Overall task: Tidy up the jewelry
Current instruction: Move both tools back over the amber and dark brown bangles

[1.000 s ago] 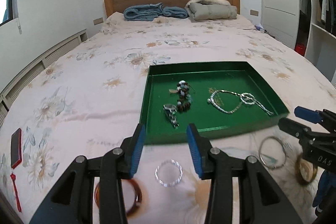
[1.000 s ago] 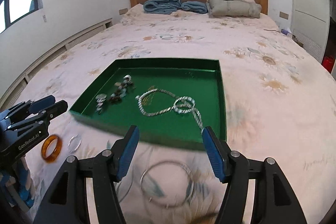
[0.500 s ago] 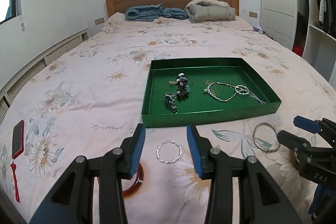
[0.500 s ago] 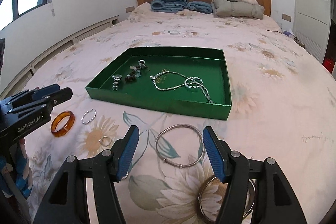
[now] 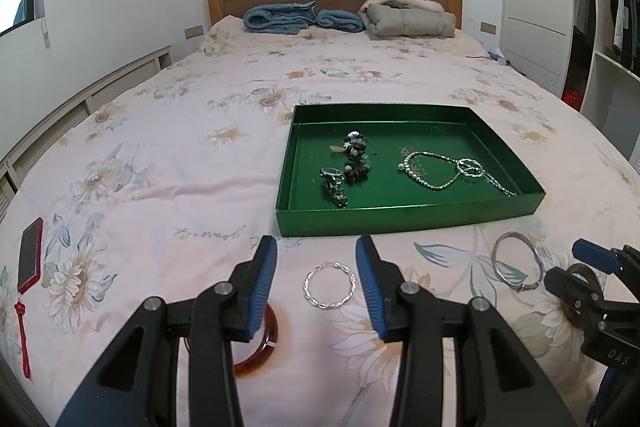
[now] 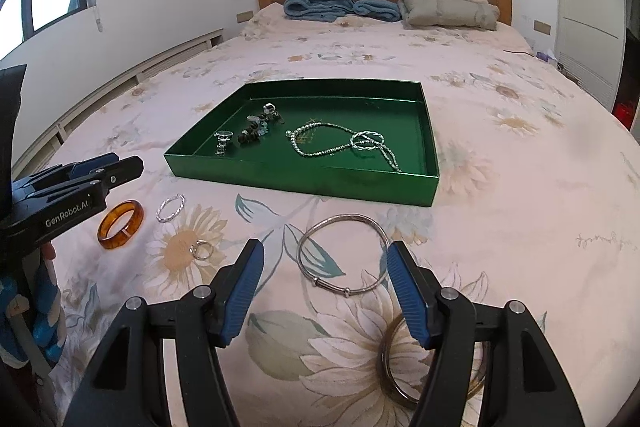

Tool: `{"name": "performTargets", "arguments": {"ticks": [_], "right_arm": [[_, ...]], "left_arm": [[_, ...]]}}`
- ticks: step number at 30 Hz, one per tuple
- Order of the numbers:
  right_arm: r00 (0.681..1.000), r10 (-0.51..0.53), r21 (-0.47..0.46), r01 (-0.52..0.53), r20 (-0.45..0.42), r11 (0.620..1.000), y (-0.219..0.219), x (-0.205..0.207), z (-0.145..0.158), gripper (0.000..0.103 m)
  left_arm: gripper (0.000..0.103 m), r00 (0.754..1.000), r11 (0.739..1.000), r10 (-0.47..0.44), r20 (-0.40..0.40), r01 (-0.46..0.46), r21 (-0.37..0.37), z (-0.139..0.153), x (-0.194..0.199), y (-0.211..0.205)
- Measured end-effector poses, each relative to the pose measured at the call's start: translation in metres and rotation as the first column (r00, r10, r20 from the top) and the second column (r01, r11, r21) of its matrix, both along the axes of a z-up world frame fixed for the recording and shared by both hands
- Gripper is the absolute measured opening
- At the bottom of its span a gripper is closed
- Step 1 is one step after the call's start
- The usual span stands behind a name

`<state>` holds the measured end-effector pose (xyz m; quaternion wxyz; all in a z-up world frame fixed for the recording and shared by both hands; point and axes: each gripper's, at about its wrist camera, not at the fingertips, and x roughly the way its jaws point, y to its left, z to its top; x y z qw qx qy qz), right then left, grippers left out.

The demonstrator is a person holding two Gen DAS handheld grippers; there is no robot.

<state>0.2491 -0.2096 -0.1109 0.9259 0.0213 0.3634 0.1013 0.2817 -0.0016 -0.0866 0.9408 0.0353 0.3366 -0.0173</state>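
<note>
A green tray (image 5: 404, 215) (image 6: 304, 183) lies on the bed and holds a watch (image 5: 335, 183), a dark bead bracelet (image 5: 355, 159) and a silver necklace (image 5: 444, 169). In front of it lie a twisted silver hoop (image 5: 329, 284) (image 6: 171, 207), an amber bangle (image 6: 121, 224) (image 5: 264, 343), a small ring (image 6: 201, 249), a thin silver bangle (image 6: 345, 253) (image 5: 514, 263) and a dark gold bangle (image 6: 400, 367). My left gripper (image 5: 316, 283) is open and empty above the hoop. My right gripper (image 6: 326, 291) is open and empty above the silver bangle.
A red phone (image 5: 30, 254) with a red tassel lies at the bed's left side. Folded blue blankets (image 5: 300, 18) and a beige coat (image 5: 408, 21) sit by the wooden headboard. A wardrobe (image 5: 560, 7) stands on the right.
Both grippers have pulled back from the tray toward the near bed edge. The loose bangles and hoop now show in full before the fingers. Both stay open.
</note>
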Motion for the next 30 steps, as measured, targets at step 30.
{"name": "performTargets", "arguments": {"ticks": [30], "right_arm": [[0.994,-0.111,-0.039,0.11,-0.012,0.993,-0.053,-0.031,0.003,0.067]], "left_arm": [[0.045,0.996,0.996,0.087,-0.023,-0.087,0.013,-0.008,-0.003,0.042]]}}
